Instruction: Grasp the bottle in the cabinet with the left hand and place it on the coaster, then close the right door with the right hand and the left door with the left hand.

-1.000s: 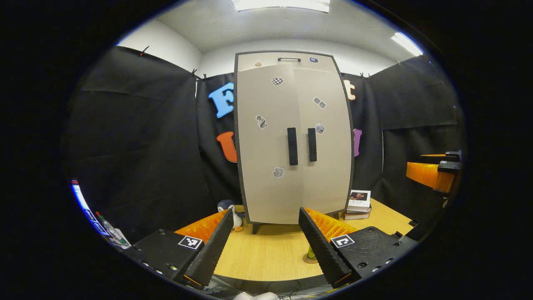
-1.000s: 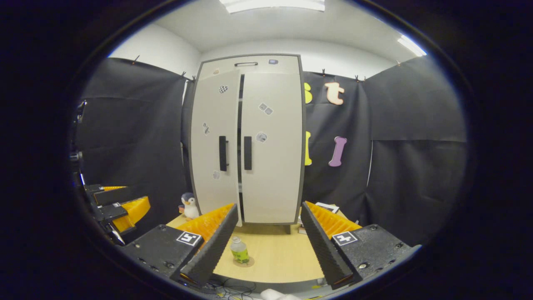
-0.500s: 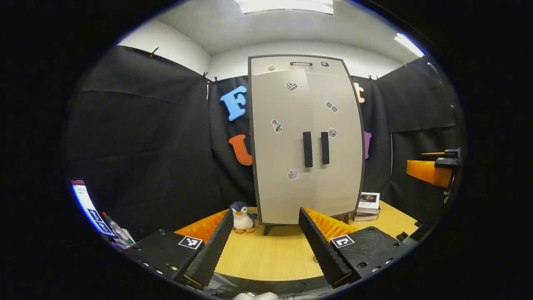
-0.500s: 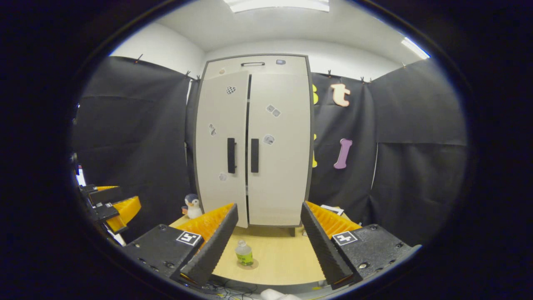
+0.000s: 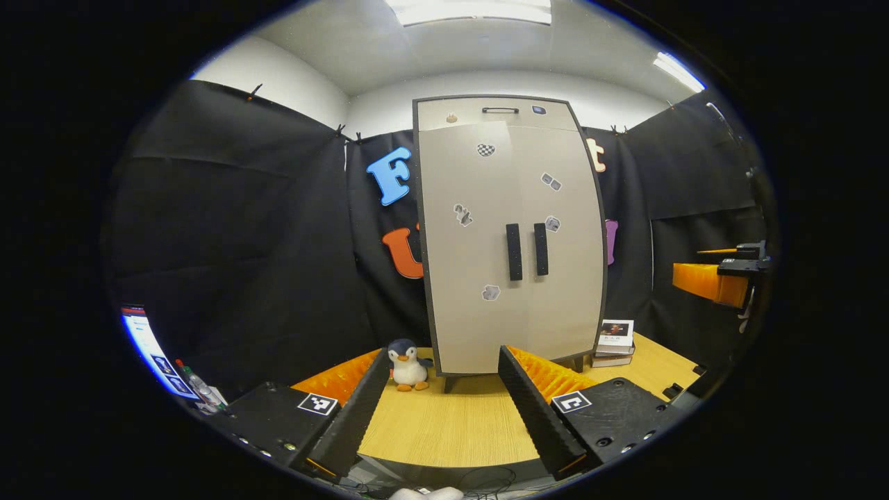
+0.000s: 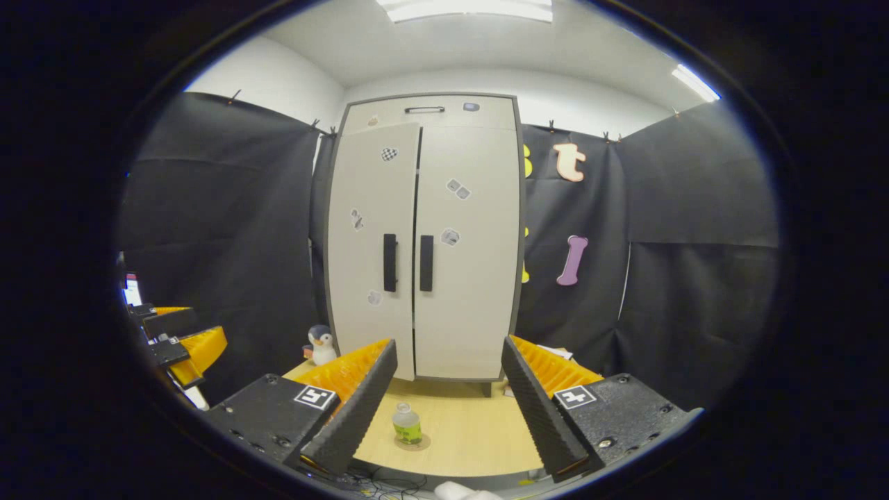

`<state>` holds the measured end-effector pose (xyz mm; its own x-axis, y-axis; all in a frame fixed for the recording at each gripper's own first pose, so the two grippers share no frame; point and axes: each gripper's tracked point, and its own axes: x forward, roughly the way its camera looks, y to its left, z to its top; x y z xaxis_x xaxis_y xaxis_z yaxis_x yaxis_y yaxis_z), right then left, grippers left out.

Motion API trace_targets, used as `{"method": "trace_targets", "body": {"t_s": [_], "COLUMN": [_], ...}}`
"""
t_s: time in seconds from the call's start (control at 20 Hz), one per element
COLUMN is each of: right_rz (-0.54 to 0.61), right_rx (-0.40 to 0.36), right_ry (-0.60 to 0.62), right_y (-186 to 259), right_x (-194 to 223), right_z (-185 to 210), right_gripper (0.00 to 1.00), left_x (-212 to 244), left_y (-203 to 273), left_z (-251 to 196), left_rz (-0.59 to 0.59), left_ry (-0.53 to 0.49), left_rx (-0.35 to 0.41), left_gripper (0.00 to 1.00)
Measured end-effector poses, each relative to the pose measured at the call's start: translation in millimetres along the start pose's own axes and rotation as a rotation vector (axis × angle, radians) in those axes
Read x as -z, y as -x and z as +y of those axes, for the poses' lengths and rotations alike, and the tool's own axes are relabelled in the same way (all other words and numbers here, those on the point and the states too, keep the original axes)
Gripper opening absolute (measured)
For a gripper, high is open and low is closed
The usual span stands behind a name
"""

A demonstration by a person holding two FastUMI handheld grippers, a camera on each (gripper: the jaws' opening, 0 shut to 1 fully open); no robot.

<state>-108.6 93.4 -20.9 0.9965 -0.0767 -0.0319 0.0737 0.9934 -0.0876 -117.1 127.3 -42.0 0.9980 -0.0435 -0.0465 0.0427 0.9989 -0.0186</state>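
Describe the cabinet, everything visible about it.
The cabinet is tall, with pale beige panels in a dark frame, standing upright on short dark legs at the back of the wooden table. Its two doors look shut, with a thin dark seam between them. Two vertical black handles flank the seam, and small stickers dot the doors. A top panel has a slim handle.

Centre frame: cabinet (image 6: 424,243) at back of bench (image 6: 472,434); bottle (image 6: 407,424) on coaster (image 6: 419,442) before it, penguin toy (image 6: 321,344) lower left.
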Motion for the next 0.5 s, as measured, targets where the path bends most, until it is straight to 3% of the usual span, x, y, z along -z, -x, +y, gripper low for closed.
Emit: {"method": "trace_targets", "body": {"t_s": [0.5], "right_rz": [-0.016], "right_rx": [0.002], "right_ry": [0.010], "right_y": [8.2], "right_x": [-0.7], "right_z": [3.7], "right_gripper": [1.00], "left_x": [1.3], "left_y": [4.0], "left_z": [2.3], "left_rz": [-0.005], "left_ry": [0.004], "left_rx": [0.004], "left_gripper": [0.96]}}
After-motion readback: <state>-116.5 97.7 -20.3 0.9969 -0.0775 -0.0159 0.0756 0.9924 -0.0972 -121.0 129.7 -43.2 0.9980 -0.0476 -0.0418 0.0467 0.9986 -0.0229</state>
